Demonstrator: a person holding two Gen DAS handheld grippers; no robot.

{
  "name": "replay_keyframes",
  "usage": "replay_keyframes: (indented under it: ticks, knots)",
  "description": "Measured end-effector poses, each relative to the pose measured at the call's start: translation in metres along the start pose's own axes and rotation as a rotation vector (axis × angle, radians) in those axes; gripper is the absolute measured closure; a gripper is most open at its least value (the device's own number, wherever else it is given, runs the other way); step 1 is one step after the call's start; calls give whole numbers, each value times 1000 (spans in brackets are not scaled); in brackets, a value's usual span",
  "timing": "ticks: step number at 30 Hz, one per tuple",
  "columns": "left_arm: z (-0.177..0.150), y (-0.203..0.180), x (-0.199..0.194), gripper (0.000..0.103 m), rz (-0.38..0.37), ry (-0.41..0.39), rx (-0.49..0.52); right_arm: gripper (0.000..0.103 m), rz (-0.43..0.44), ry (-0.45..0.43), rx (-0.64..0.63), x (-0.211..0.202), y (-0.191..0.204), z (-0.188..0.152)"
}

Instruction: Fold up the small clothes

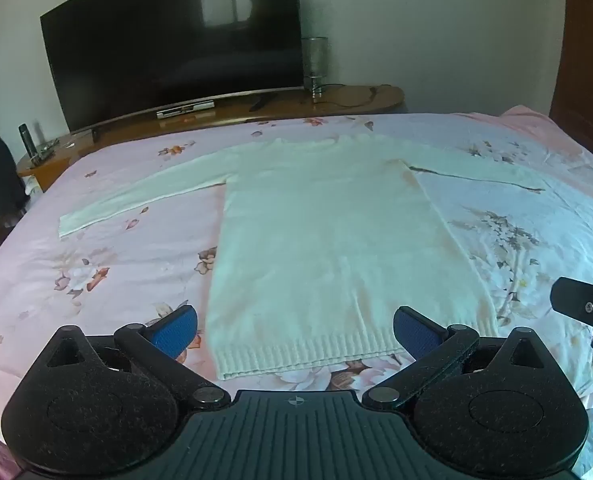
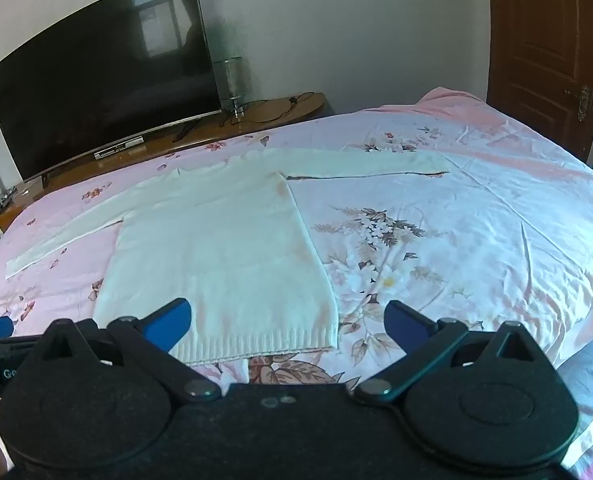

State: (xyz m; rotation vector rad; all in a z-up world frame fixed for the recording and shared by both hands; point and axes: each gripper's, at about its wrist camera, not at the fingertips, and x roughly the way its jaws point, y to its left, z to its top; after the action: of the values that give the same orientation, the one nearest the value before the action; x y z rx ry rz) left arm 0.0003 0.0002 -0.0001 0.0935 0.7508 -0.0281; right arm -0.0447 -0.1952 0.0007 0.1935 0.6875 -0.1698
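Observation:
A white knit sweater (image 1: pixel 328 240) lies flat on the bed, ribbed hem toward me, both sleeves spread out to the sides. It also shows in the right wrist view (image 2: pixel 216 252). My left gripper (image 1: pixel 295 330) is open and empty, held above the hem with its blue pads (image 1: pixel 176 330) wide apart. My right gripper (image 2: pixel 287 324) is open and empty, above the hem's right corner. The right gripper's body shows at the right edge of the left wrist view (image 1: pixel 584 312).
The bed has a pink floral sheet (image 1: pixel 96 272). Behind it a wooden TV stand (image 1: pixel 288 106) carries a large dark TV (image 1: pixel 168 44), a glass lamp (image 1: pixel 314 64) and a phone handset (image 1: pixel 26 140). A brown door (image 2: pixel 544 52) is at the right.

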Motion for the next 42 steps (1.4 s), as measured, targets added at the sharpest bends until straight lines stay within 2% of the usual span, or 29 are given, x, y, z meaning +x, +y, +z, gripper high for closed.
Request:
replay_keyframes:
  ticks: [3,7,42]
  knots:
    - [-3,-5,-2,0,24,-16,2,0,-12,0,-9,0,1,0]
    - [-1,10,8,0,-22,19,-30,0,-11,-3,-8,-1,1,0]
    - [2,4,14,0,-13,31,-1,0,-7,21,-15,14,3,0]
